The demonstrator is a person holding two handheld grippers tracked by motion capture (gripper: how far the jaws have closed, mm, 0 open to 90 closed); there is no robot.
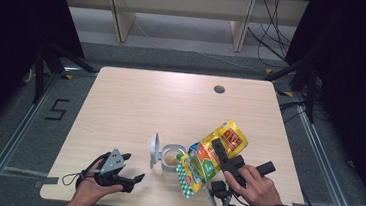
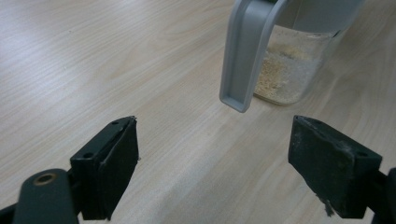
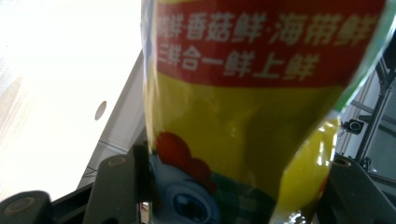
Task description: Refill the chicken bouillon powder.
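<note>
At the six o'clock edge of the surface (image 1: 136, 99), just right of centre, the right hand-held gripper (image 1: 220, 154) held a yellow seasoning pouch (image 1: 211, 155) tilted, its lower end leaning toward eight o'clock over a small clear jar (image 1: 171, 158). The jaws were closed on the pouch, one on each side of it, as the right gripper view confirmed: the pouch (image 3: 247, 107) sat between the two black jaws, its red band of printed characters up top and a cartoon chicken below. The person's right hand (image 1: 256, 187) gripped the tool from the five o'clock side.

The jar stood upright on the surface with its grey flip lid (image 1: 155, 149) swung open to the nine o'clock side (a layer of pale granules lay in the bottom). From the left gripper view, the jar (image 2: 289, 70) and the hanging lid (image 2: 245, 56) stood ahead of the jaws, apart from them.

The left hand-held gripper (image 1: 132, 171) rested near the surface's seven o'clock corner, pointing toward the jar, its jaws spread wide with nothing between them. The left hand (image 1: 90, 188) held it from behind.
</note>
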